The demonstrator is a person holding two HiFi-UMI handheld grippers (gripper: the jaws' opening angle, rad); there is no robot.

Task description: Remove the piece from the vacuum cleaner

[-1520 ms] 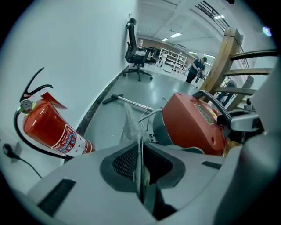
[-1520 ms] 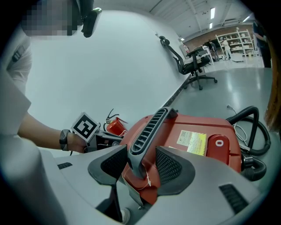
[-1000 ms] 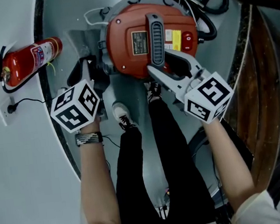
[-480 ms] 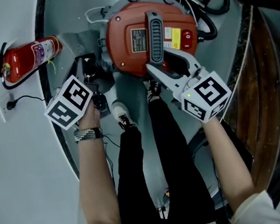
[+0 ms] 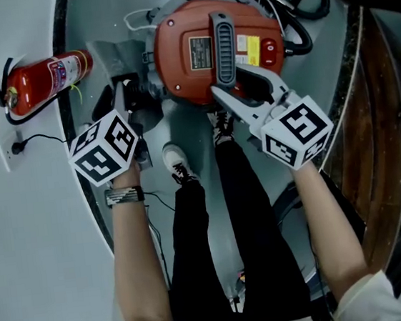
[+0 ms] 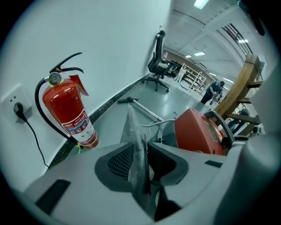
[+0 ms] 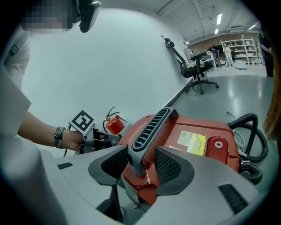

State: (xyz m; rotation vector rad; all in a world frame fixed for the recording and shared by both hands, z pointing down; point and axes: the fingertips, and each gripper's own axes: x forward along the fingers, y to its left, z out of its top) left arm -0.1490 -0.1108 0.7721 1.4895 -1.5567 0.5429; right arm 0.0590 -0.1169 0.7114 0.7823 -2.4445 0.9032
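In the head view, the red, round-bodied vacuum cleaner sits on the grey floor at twelve o'clock from the person's black-trousered legs. A long grey ribbed handle runs across its top.

The right gripper comes in from five o'clock. Its jaws are closed on the near end of that handle, one black mesh pad on each side of it.

The thin grey flat piece lies at the vacuum cleaner's nine o'clock, just beside its body. The left gripper reaches it from six o'clock. In the left gripper view the piece stands edge-on between the jaws. It leans against the left pad, with a gap to the right pad. The jaws have just been opening and now stand apart, so the piece is between them but not clamped.

A red cylindrical fire extinguisher stands against the white wall at ten o'clock of the left gripper. A white wall socket with a black plug is below it. A black ribbed hose curls at the vacuum cleaner's one o'clock. A black office chair stands far down the room.
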